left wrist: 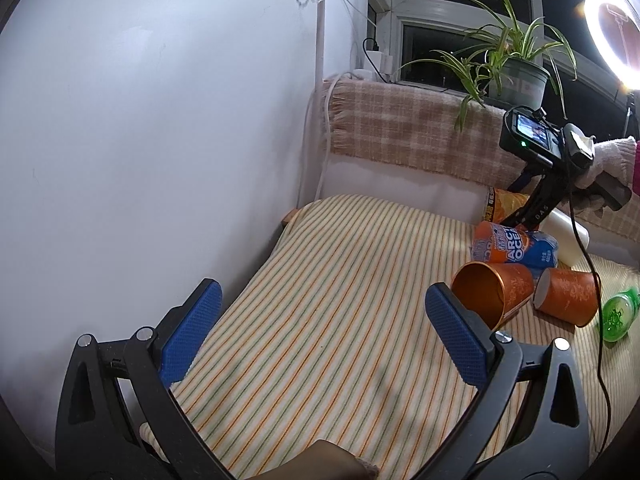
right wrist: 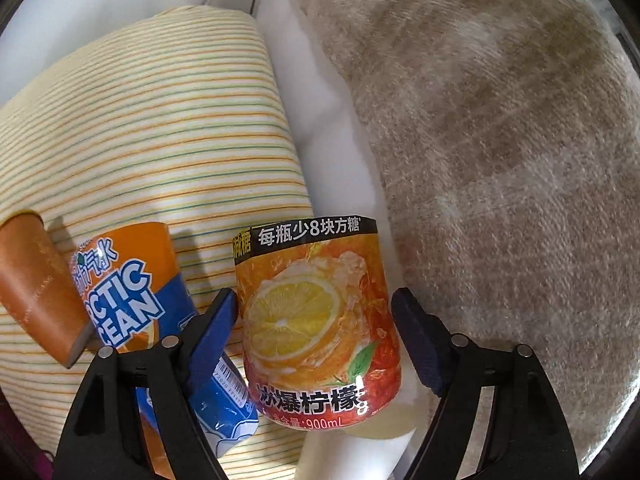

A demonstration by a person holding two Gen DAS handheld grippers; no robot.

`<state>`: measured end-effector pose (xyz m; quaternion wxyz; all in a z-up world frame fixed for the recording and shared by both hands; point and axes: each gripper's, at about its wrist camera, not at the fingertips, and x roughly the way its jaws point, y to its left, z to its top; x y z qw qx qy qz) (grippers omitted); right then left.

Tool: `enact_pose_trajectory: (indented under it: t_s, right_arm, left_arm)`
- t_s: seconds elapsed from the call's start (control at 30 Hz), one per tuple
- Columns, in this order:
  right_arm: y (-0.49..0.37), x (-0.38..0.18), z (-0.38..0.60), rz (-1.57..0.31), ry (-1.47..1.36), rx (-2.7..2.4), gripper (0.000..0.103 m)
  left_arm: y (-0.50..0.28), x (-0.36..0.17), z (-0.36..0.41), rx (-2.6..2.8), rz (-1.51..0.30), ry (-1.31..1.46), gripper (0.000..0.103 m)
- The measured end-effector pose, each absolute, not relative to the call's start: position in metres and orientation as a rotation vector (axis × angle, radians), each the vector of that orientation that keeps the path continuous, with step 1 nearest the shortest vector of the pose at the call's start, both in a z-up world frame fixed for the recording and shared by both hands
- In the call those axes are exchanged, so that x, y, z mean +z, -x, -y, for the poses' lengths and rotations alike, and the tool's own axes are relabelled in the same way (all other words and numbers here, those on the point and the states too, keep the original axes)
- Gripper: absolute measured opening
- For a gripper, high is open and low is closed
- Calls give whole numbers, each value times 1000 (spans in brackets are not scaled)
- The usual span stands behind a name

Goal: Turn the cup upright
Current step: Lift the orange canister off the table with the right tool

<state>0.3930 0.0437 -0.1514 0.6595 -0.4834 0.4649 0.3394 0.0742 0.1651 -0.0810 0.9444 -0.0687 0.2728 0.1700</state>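
Blue pads sit on the two fingers of the left gripper [left wrist: 324,336], and they are spread wide with nothing between them. Under them lies a striped cloth [left wrist: 328,320] with thin orange and green lines. In the left wrist view, an orange cup [left wrist: 494,294] lies on its side on the cloth, just past the right finger. Its open mouth faces the camera, and the inside looks brown and shiny. A second orange cup [left wrist: 566,296] lies on its side right beside it, with its flat bottom turned toward the first cup. Behind the cups lies an orange and blue bottle [left wrist: 514,249] with big white letters. A green bottle [left wrist: 618,314] lies near the right edge. Up high on the right, a hand in a pale glove holds the right gripper [left wrist: 516,216], which points down by the bottles. A plant in a pot [left wrist: 516,72] stands on the sill above a checked blanket [left wrist: 408,136], and a ring light [left wrist: 612,36] glows in the corner.

In the right wrist view, the right gripper [right wrist: 316,334] has its fingers apart on both sides of a lemon drink bottle [right wrist: 316,320] with a picture of a lemon slice. I cannot tell if the pads touch the bottle. The orange and blue bottle [right wrist: 132,292] lies to the left, partly behind the left finger. An orange cup [right wrist: 40,284] lies on its side at the far left, on the striped cloth [right wrist: 140,120]. A fuzzy tan blanket [right wrist: 500,160] fills the right side.
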Motion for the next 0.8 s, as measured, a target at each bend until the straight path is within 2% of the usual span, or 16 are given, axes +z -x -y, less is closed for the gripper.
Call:
enact_pose_trajectory:
  t_s: [0.17,0.3,0.8]
  right_arm:
    - [-391,-161,-44,-1040,1127,743,81]
    - [-390,-157,-50,-1024,1119,734,79]
    - [-327,-54,-49,-862,923,848,78]
  left_arm:
    - [-74,-80,-166,350,-552,138,103]
    - [-72,-80,-167,350,-549,141,103]
    - [-52,-61,-159,340,-503,115,103]
